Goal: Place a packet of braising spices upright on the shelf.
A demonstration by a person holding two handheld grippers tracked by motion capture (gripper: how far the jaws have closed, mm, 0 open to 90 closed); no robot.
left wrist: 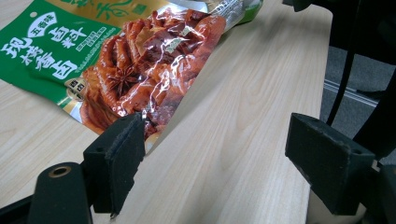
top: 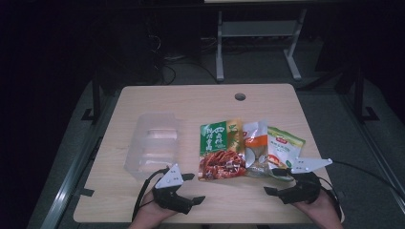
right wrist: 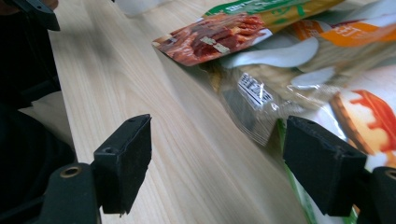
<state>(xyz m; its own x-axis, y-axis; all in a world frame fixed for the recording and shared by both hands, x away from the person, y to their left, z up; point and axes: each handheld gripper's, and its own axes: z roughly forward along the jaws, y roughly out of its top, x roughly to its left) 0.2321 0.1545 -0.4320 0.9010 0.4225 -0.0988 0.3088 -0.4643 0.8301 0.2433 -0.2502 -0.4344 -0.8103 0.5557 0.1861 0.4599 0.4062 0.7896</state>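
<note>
Resting low over the near edge of the tabletop point(top: 143, 200), two hand-held grippers face three food packets and one clear plastic container. The left hand-held gripper point(top: 191, 187) has its jaws spread wide with nothing between them; just ahead of its jaws lies the green packet point(top: 220, 150) printed with red braised meat, its near corner beside one jaw in the left gripper view. The right hand-held gripper point(top: 274, 182) is likewise wide and empty, with the orange-and-white packet point(top: 255, 143) ahead and the green-edged packet point(top: 285, 147) just beside its outer jaw. The three packets overlap in a row between the two grippers. One clear container point(top: 153, 143) lies beyond the left gripper, apart from the packets.
</note>
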